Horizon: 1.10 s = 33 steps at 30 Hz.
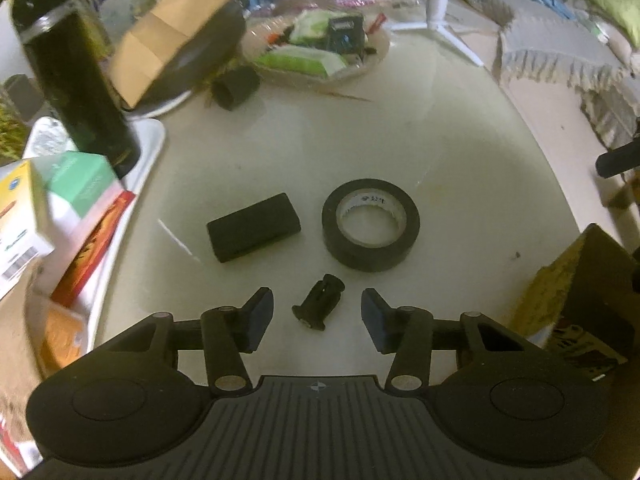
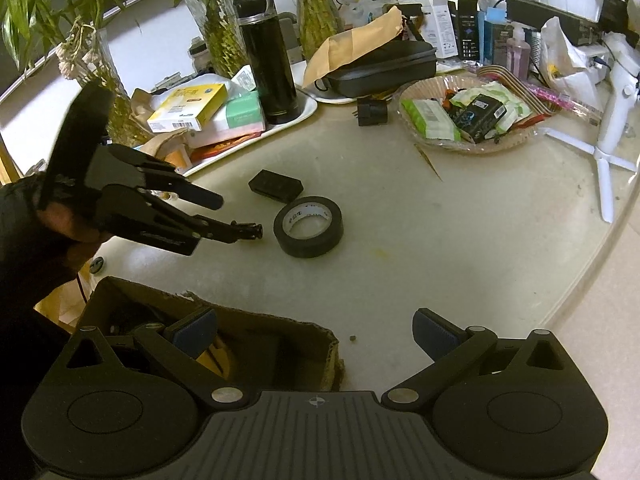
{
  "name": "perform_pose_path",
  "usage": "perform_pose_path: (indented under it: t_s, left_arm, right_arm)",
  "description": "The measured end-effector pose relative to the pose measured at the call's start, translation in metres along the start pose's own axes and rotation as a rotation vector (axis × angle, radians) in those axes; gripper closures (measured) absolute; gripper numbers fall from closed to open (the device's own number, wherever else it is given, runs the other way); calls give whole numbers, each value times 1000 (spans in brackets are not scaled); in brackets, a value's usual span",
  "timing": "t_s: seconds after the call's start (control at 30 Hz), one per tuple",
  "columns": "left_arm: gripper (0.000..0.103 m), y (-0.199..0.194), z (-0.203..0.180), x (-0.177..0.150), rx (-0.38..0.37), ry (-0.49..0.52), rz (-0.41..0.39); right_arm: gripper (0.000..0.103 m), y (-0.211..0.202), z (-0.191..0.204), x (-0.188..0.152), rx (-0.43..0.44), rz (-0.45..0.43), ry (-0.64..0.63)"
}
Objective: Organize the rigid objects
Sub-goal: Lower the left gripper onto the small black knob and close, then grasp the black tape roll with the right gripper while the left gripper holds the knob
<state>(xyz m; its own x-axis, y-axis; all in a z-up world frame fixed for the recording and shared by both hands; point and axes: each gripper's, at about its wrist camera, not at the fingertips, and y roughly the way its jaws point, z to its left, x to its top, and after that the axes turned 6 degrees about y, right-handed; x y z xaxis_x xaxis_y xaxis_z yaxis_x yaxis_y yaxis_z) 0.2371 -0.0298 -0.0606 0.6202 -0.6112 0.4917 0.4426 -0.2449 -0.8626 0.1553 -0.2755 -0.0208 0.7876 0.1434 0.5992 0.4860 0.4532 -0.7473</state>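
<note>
A small black plastic clip (image 1: pixel 319 305) lies on the pale table between the open fingers of my left gripper (image 1: pixel 317 318), with gaps on both sides. Beyond it lie a black rectangular block (image 1: pixel 253 227) and a roll of black tape (image 1: pixel 371 224). In the right wrist view the left gripper (image 2: pixel 224 216) reaches low over the table from the left, the clip (image 2: pixel 249 232) at its tips, with the tape (image 2: pixel 308 225) and block (image 2: pixel 275 185) just past it. My right gripper (image 2: pixel 314 330) is open and empty, over the edge of an open cardboard box (image 2: pixel 256 344).
A white tray (image 2: pixel 256 136) at the back left holds a black flask (image 2: pixel 269 68) and small boxes. A glass bowl (image 2: pixel 466 120) of packets, a black case under a brown envelope (image 2: pixel 360 50), a white tripod (image 2: pixel 604 120) and plant vases (image 2: pixel 216 24) stand behind. The table edge curves on the right.
</note>
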Motion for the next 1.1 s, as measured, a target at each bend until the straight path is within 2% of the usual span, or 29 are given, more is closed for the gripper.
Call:
perform_pose_path:
  t_s: [0.27,0.33,0.67,0.9,1.1]
  left_arm:
    - [70,22,1,8,-23,43,48]
    - [83,25,-1,7,-24,50,60]
    - [84,16,-2,-2,8,-13,25]
    - [84,-13,1,-9,4,-115,-65]
    - [84,-36,0,-15,42,-182,-146]
  right_arm:
    - [0,1,-2,1,7,2,7]
    - [0,1,-2,1,8,1,9]
    - [0,2,-1,2,4,-3,9]
    - [0,3,2,6,-2,-8,-1]
    - [0,8,6,10,-13,-9,-20]
